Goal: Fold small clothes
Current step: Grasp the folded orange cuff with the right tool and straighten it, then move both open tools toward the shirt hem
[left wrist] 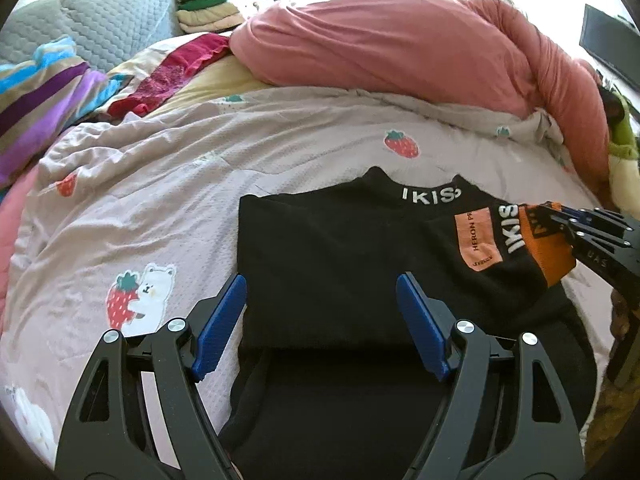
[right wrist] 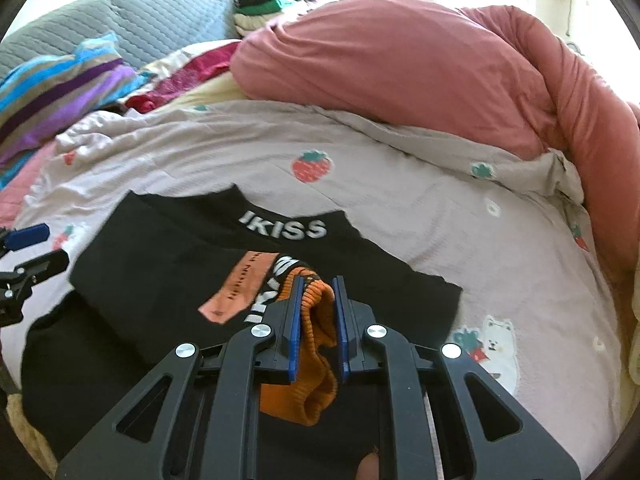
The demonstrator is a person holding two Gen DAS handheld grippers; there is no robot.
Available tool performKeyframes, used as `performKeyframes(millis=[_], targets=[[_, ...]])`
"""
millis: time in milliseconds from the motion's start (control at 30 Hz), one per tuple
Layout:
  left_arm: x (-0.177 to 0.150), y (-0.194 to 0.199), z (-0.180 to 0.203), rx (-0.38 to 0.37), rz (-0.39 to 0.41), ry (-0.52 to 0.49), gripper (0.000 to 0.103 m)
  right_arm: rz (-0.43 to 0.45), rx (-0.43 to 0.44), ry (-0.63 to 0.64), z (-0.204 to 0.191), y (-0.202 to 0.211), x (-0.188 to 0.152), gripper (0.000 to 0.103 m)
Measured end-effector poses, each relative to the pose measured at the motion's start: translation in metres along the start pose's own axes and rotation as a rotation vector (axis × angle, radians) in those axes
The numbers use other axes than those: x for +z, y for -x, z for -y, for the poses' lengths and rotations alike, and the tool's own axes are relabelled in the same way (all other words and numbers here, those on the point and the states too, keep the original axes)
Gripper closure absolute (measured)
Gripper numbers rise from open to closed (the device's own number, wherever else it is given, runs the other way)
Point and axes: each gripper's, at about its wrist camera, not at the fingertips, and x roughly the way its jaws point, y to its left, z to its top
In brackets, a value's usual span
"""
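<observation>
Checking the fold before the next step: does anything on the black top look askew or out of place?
The right gripper is shut on the orange cuff, so that sleeve lies slanted across the black top, cuff bunched, not flat. The left gripper is open, holding nothing. No damage shows.

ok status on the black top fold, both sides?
Left hand-held gripper open above black top. Right hand-held gripper shut on orange cuff, sleeve across chest. Nothing in the way on bedsheet.
</observation>
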Motion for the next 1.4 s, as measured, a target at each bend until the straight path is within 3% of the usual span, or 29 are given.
performKeyframes(millis=[133,200,300,667,867,1400], targets=[[0.005,-0.015,0.003,0.018,-0.023,-0.017,0.033,-0.019,-0.046,-0.042,0.013,-0.004,-0.008,0.089],[0.007,-0.021,0.004,0.021,-0.027,-0.022,0.033,-0.020,-0.064,-0.068,0.019,-0.003,-0.012,0.074],[0.008,-0.029,0.006,0.029,-0.037,-0.033,0.033,-0.021,-0.047,-0.094,0.023,0.000,-0.019,0.072],[-0.015,-0.075,0.004,0.024,-0.167,-0.056,0.036,-0.089,0.139,-0.001,-0.039,-0.016,-0.035,0.069],[-0.023,-0.076,-0.004,-0.013,-0.145,-0.035,0.035,-0.210,0.083,-0.025,-0.030,-0.039,-0.050,0.064],[-0.026,-0.045,0.001,0.005,-0.103,-0.035,0.036,-0.155,0.104,-0.106,-0.018,-0.007,-0.062,0.052]])
